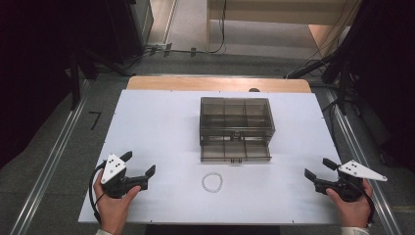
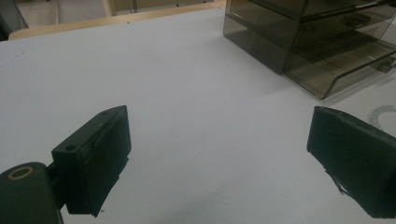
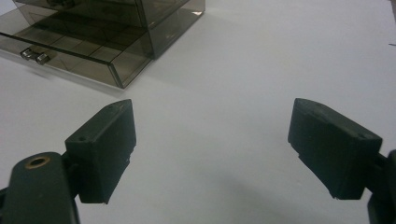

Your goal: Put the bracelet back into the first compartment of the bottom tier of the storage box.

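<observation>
White table top [image 1: 161, 127] across the middle of the high view, wooden edge at its far side, grey carpet and metal rails around it. No legible writing or brand marks anywhere.

Nearest, at the near-left corner: left tongs [image 1: 139, 164], held in a hand [image 1: 113, 208], jaws spread wide, nothing between them, over bare table. At the near-right corner: right tongs [image 1: 319, 169], held in the other hand [image 1: 353, 208], jaws likewise spread wide and empty.

Between the two, near the front edge: small ring of pale beads [image 1: 212, 182], lying flat, well apart from both tongs; also glimpsed at the right edge of the left gripper view [image 2: 384, 115].

Farther back, just beyond the beads: smoky transparent plastic drawer box [image 1: 235, 125] with divided compartments, bottom drawer [image 1: 235, 151] pulled partly out toward the front, small handle on its face.
</observation>
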The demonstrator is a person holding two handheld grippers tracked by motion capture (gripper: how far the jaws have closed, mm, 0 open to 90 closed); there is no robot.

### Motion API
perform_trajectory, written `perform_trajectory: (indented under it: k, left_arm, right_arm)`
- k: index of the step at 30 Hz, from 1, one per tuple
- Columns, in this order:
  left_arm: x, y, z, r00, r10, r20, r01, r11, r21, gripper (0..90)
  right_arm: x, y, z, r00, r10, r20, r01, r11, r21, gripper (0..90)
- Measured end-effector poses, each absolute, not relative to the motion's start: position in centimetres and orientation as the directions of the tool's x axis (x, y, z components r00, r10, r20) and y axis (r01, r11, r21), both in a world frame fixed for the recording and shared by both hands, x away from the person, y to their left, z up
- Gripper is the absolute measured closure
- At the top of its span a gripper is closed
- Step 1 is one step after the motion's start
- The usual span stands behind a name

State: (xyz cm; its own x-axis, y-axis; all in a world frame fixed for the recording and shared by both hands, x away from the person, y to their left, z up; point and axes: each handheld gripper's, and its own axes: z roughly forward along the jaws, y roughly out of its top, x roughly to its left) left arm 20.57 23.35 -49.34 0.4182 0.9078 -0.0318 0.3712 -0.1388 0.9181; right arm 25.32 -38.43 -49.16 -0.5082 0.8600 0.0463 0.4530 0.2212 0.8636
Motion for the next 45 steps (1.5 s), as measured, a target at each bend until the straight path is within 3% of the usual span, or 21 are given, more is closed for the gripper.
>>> perform_trajectory:
  k: [45]
  left_arm:
    - [22.2,18.3,-50.3,0.540,0.841,0.010,0.385,-0.258,0.886,6.9]
  right_arm:
    - [25.3,-38.4,-49.3,-0.511,0.858,0.046,0.458,0.227,0.860,13.5]
